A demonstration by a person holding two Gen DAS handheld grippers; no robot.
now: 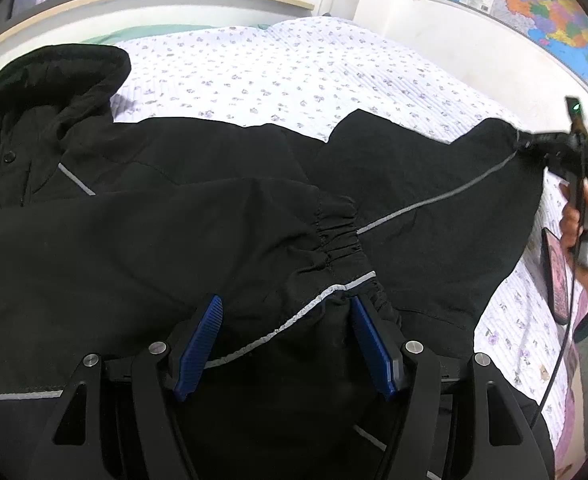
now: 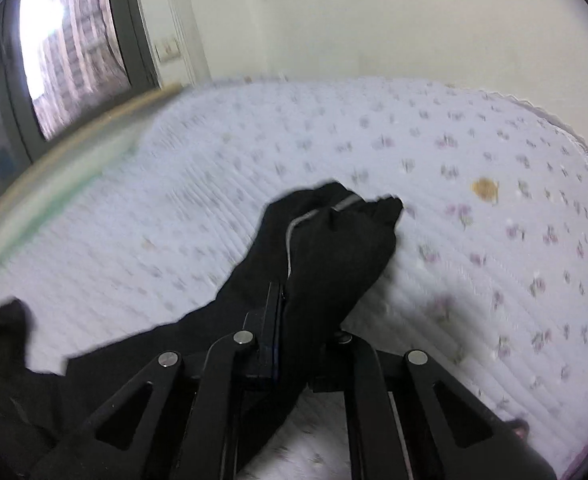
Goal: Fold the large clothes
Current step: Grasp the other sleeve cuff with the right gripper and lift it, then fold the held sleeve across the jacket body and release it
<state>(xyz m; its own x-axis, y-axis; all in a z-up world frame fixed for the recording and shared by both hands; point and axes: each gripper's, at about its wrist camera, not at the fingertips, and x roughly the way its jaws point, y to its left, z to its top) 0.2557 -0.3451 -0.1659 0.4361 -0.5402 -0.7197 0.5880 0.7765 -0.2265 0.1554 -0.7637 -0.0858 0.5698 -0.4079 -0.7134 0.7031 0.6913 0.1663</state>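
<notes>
My left gripper [image 1: 286, 336] hangs with fingers spread above the black jacket [image 1: 174, 220], which lies across the near part of the bed [image 1: 294, 72]. My right gripper [image 2: 294, 320] is clenched on the jacket's far-right edge. Bare floral quilt stretches beyond toward the wall.

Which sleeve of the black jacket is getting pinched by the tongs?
The far sleeve, stretched out sideways: the right tongs are shut on its cuff. The near sleeve's gathered cuff lies loose beyond the open left tongs.
</notes>
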